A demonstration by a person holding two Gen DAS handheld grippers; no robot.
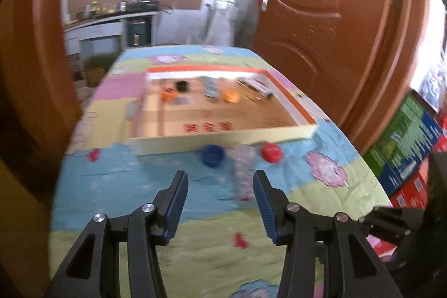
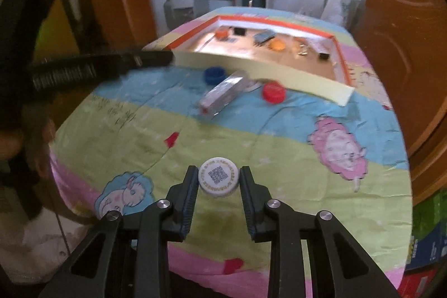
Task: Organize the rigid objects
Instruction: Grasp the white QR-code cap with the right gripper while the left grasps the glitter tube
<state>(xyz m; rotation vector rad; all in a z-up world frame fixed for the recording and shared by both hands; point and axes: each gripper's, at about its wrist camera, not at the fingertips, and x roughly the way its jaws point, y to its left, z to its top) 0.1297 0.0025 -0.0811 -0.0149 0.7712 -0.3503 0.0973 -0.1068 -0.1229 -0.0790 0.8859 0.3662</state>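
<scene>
- Motion blur is smearing most of your left wrist view, so the small things inside the shallow box (image 1: 285, 99) are reading only as blobs: an orange one, a black one, a yellow-orange one, and some flat packets you cannot identify.
- The red characters printed on the box floor are too blurred to read.
- The lens edge is cutting off your left gripper (image 1: 220, 203) at the arms; its jaws are standing open with nothing between them, hovering over the patterned bench (image 1: 111, 180).
- Ahead of that gripper, the clear plastic tube (image 1: 244, 172) is lying just in front of the box wall, between the blue cap (image 1: 213, 155) and the red cap (image 1: 271, 152); its contents are hard to make out.
- In your right wrist view, your right gripper (image 2: 218, 183) is closing its jaws on the white cap (image 2: 218, 178), with both pads meeting its rim.
- That cap is sitting flat on the green band of the bench, near its front edge, well apart from the box; it is round and white with a dark square code printed on top and small ringed lettering you cannot read.
</scene>
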